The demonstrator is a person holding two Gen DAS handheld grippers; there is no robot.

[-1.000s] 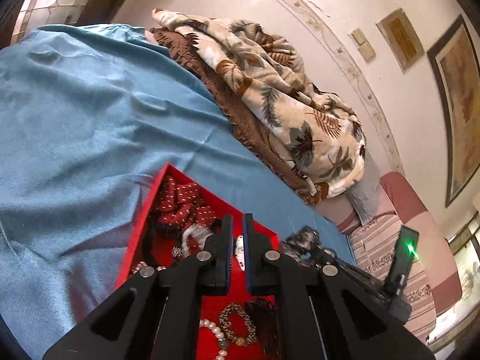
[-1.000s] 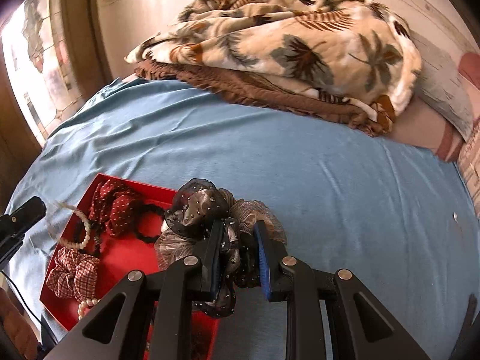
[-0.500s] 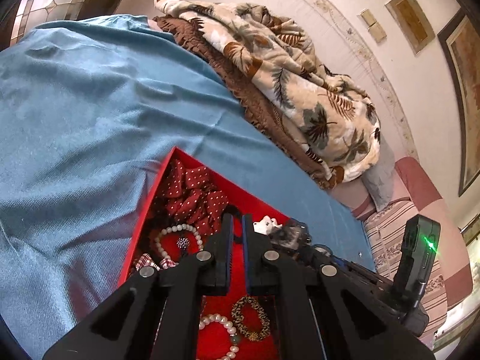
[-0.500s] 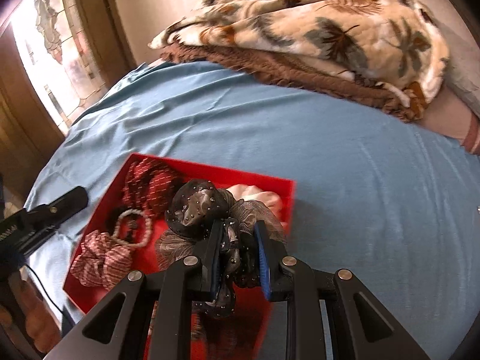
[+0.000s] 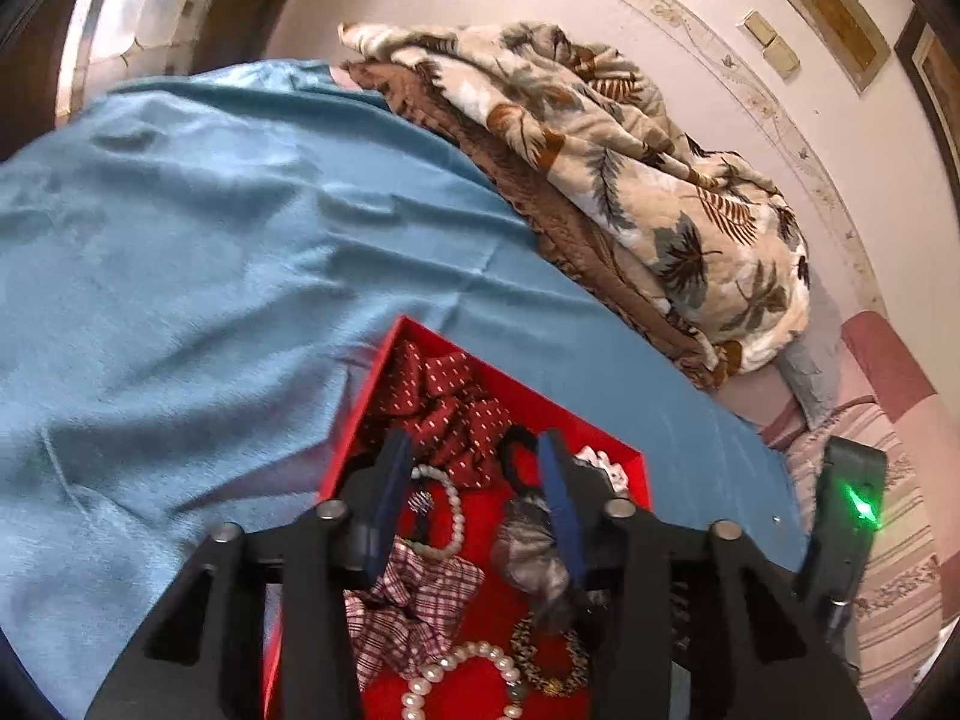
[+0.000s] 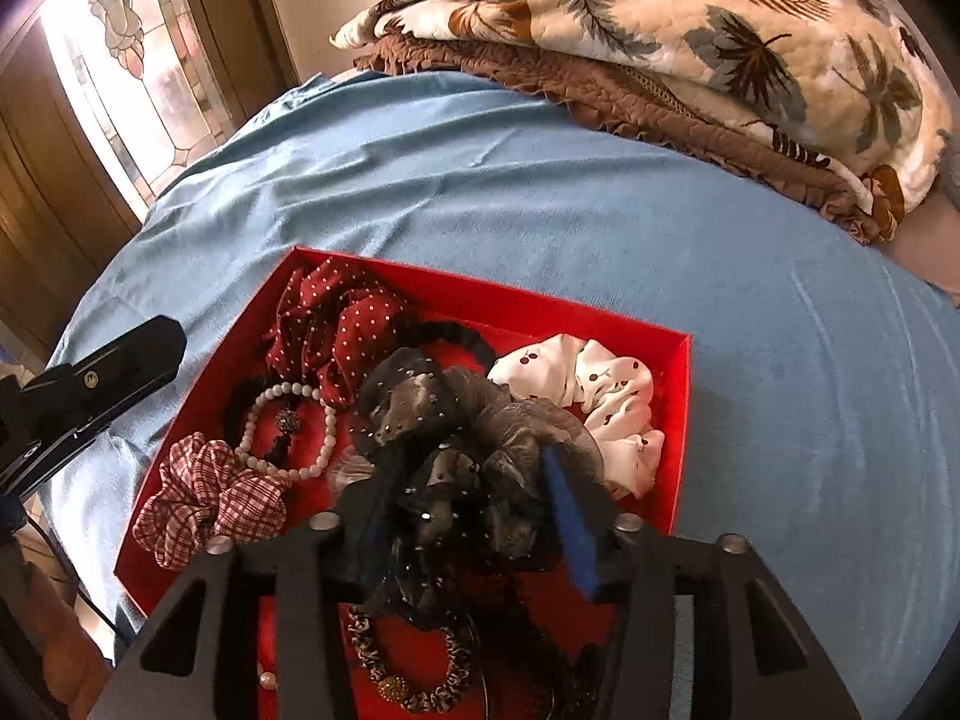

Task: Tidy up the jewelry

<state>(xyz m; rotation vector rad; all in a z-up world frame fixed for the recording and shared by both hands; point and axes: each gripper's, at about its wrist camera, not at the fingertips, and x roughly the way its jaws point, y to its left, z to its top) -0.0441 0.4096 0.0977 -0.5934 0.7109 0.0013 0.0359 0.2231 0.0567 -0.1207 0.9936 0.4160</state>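
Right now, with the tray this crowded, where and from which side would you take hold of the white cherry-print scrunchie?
Grip the white cherry-print scrunchie by its puffed loop nearest the tray's far right corner, coming from above. It lies flat in the red tray, so its raised ruffles offer the easiest pinch. That end is clear, while its near-left side abuts the dark sheer scrunchie, which a lower approach would probably snag.

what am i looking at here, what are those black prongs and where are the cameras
The black prongs are two hand-held grippers; each carries a camera looking along its fingers. One picture comes from the left gripper, one from the right gripper. Both hang over a shallow red tray on a blue bedsheet, filled with fabric scrunchies and bead bracelets. The right gripper's jaws are opening around a dark sheer beaded scrunchie, letting it settle into the tray. The left gripper's jaws are opening too, with nothing held.
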